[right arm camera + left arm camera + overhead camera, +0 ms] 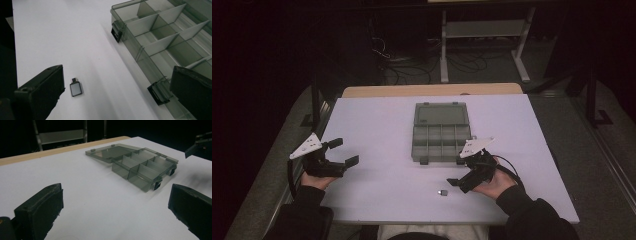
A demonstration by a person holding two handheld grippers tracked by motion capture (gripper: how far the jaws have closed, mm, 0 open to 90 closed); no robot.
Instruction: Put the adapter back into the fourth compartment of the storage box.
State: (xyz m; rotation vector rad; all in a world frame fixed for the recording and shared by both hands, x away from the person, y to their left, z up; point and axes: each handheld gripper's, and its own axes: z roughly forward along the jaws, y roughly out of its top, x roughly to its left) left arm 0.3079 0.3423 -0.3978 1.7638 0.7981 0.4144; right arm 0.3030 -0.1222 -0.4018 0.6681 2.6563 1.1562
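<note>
The right gripper point(463, 165) hangs just above the white worktop point(377, 125) with its jaws spread wide and nothing between them. A small silver adapter point(75, 88) lies flat on the worktop just inside one jaw, apart from it; in the high view the adapter point(443, 192) sits just to the near side of this gripper. Beside the other jaw is the front wall of a smoky clear organizer box point(160, 42), whose black latch point(157, 93) stands right next to that jaw. The box's lid point(441, 113) lies folded back flat, and its compartments look bare. Only bare worktop separates adapter and box.

The left gripper point(343, 151) is held well apart at the worktop's edge, jaws wide open and holding nothing, with the box point(142, 167) ahead of them.
</note>
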